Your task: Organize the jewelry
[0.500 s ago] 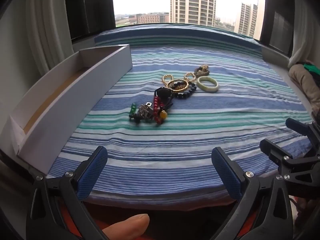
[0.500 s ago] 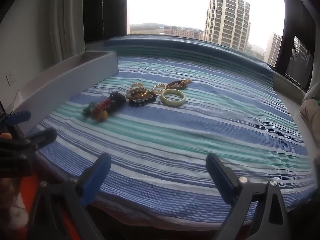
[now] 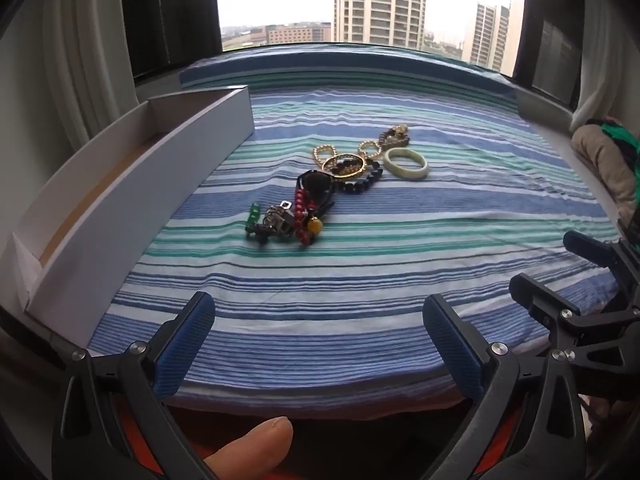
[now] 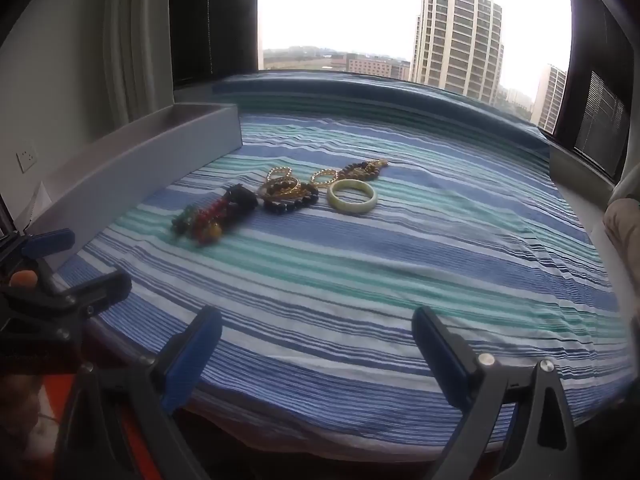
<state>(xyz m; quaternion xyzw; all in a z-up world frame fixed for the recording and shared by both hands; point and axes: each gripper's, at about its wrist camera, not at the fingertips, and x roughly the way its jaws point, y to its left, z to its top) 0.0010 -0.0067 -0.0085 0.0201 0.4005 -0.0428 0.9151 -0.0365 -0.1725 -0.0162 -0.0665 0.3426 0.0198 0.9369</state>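
Both sets of jaws are spread wide and hold nothing. The left gripper (image 3: 318,344) and the right gripper (image 4: 316,354) hang side by side over the near edge of the striped bedspread (image 3: 360,280), well short of anything they could pick up.

So the sorting looks not yet begun: this reads as the approach, with either gripper free to go first. The next move would call for reaching forward to the jewelry pile (image 3: 332,184) in the middle of the bed and singling out one piece. The pale green bangle (image 4: 352,197) lies a little apart on the right end and seems the easiest to pinch by its rim. The red bead strand (image 3: 303,216) and the dark bead bracelet (image 3: 360,180) lie tangled among gold chains, so lifting one may drag its neighbours.

The long white box (image 3: 120,184) stands along the left side of the bed, open-topped. What shows of its inside looks bare.
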